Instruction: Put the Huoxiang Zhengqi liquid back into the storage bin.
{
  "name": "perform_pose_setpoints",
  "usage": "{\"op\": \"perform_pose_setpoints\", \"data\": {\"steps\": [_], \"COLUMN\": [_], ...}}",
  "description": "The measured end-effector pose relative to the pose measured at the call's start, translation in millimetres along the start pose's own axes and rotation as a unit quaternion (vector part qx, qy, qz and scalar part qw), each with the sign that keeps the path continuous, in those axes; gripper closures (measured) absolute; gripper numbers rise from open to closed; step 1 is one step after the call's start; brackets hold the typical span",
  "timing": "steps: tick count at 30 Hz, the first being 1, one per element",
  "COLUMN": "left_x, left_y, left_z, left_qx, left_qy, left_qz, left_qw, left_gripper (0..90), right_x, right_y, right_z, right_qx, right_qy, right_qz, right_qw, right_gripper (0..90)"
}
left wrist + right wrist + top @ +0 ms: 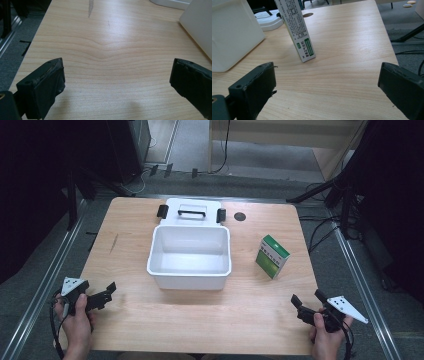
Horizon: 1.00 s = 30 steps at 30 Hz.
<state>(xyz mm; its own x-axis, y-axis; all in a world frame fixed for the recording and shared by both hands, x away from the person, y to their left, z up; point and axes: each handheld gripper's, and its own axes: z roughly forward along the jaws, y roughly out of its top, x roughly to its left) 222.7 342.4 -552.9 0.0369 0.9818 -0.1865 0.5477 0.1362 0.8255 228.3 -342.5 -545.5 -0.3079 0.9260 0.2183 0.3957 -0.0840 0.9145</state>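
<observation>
Jaws gape wide on both grippers — left [105, 294] and right [306, 301] at the table's [210, 315] near corners — bin [190, 255] between, carton [272, 256] upright beside it.

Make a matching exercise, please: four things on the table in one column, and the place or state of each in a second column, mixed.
Things:
1. white bin
2. green box
3. lid
4. left gripper

Places or states:
A. standing upright, right of the bin
B. near the table's front left corner, jaws open
C. middle of the table, open and empty
D. lying flat behind the bin, black handle on top

Pairs: 1-C, 2-A, 3-D, 4-B
</observation>
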Motion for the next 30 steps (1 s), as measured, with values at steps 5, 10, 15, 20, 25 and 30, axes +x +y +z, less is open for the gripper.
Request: {"op": "perform_pose_setpoints", "data": {"steps": [5, 10, 15, 20, 25, 30], "left_x": [-0.9, -0.7, -0.4, -1.0, -0.1, 0.2], "left_y": [0.3, -0.1, -0.1, 0.4, 0.3, 0.5], "left_z": [0.5, 0.1, -0.2, 0.5, 0.4, 0.9], "left_qx": [0.002, -0.004, -0.003, 0.001, -0.001, -0.002], "left_qy": [0.004, 0.001, 0.001, 0.003, -0.004, -0.005], "left_qz": [0.002, -0.004, -0.003, -0.001, -0.001, -0.007], "left_qw": [1.0, 1.0, 1.0, 1.0, 1.0, 1.0], "left_gripper": [0.6, 0.6, 0.6, 0.6, 0.6, 0.6], "right_x": [2.3, 5.6, 9.3, 16.5, 22.6, 29.3], "right_y": [-0.4, 0.1, 2.5, 8.4, 19.5, 35.8], "right_z": [0.6, 0.8, 2.2, 4.9, 8.5, 12.3], "right_qx": [0.005, 0.012, 0.033, 0.073, 0.112, 0.146], "right_qy": [0.0, -0.008, -0.016, -0.033, -0.044, -0.036], "right_qz": [-0.008, -0.022, -0.03, -0.057, -0.076, -0.1], "right_qw": [1.0, 0.9997, 0.9989, 0.9951, 0.9898, 0.9836], "right_gripper": [1.9, 5.5, 5.5, 6.4, 8.7, 11.7]}}
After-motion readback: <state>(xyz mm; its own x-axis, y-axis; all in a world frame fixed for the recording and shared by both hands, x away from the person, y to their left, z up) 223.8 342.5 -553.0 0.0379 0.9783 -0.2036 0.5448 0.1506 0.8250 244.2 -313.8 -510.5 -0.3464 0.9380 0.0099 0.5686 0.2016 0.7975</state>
